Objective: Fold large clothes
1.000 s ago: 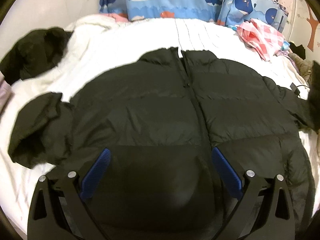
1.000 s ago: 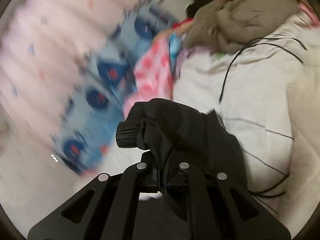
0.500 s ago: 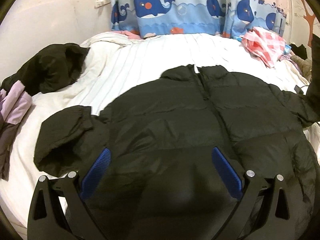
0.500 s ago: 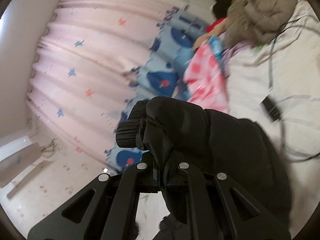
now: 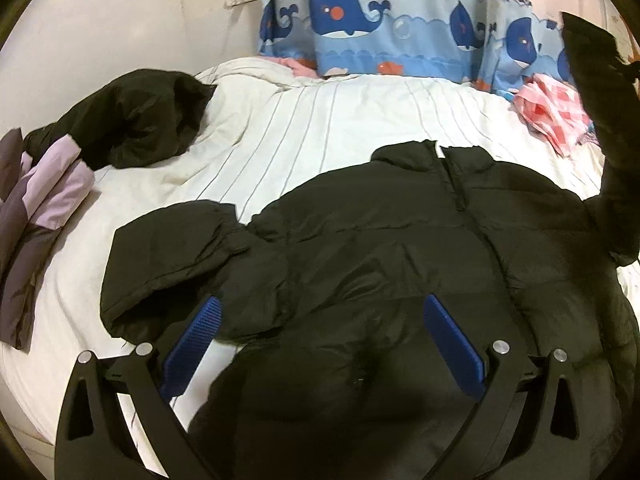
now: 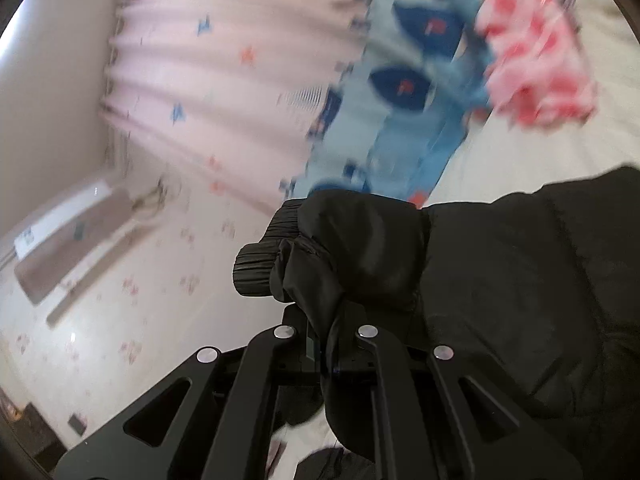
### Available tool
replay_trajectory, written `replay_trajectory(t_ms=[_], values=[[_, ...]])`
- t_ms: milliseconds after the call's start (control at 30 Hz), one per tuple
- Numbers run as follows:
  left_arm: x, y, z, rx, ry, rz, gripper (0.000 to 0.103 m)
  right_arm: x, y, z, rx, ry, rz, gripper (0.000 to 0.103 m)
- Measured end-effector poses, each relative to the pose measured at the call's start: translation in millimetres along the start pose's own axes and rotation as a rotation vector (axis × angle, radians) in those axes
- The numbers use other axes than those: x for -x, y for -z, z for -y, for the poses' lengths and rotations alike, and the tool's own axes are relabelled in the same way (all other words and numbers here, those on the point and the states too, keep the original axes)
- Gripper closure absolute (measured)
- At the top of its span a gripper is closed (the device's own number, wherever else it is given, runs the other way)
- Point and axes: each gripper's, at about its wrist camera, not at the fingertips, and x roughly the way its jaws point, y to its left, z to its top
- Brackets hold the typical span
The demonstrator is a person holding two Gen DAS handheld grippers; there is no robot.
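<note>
1. The jacket (image 5: 400,248) is a black, quilted puffer with soft, puffy panels and a faint sheen; it lies front-up on the bed (image 5: 340,128), collar toward the curtain (image 5: 380,36).
2. Its zip (image 5: 460,196) runs down the middle from a short stand-up collar, and horizontal stitch lines cross the body.
3. One sleeve (image 5: 168,256) lies bunched and folded beside the body on the sheet, its opening facing the near edge.
4. The other sleeve (image 5: 604,128) is lifted off the bed and stands up at the far right of the left wrist view.
5. The right gripper (image 6: 324,344) has its fingers pressed together on that sleeve's end; the ribbed knit cuff (image 6: 260,268) bulges out just past them, with crumpled shiny fabric behind it.
6. The left gripper (image 5: 320,340) hangs over the jacket's lower part with its jaws wide apart, holding nothing; its blue pads (image 5: 192,344) have a fine ridged texture.
7. The bed sheet is white with thin dark stripes, lightly creased.
8. The curtain shows blue whales on a light-blue band, pink above.
9. A second dark garment (image 5: 140,120) lies heaped at the bed's far left, touching a lilac-and-grey one (image 5: 40,208).
10. A pink checked cloth (image 5: 552,116) lies crumpled near the curtain; it is blurred in the right wrist view.
</note>
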Motion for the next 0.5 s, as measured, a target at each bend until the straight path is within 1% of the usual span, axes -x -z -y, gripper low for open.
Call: replay_trajectory(t_ms=[67,200,300,367,500], values=[[0,0,-9,0.014,-0.009,-0.002,0.006,-23,25,2,-0.006,-0.009,-0.051,0.099],[0,0,-27,0.051,-0.011,-0.009,0.006,-67,86,19,-0.021,0.002,-0.157,0.099],[-1,0,-37,0.068,-0.01,-0.018,0.006,-89,125,34,-0.035,0.01,-0.219,0.099],[-3,0,-44,0.077,-0.012,-0.025,0.006,-109,159,45,-0.031,0.028,-0.278,0.099],[-6,0,-55,0.099,-0.003,-0.039,0.006,-144,214,57,0.001,0.049,-0.381,0.099]])
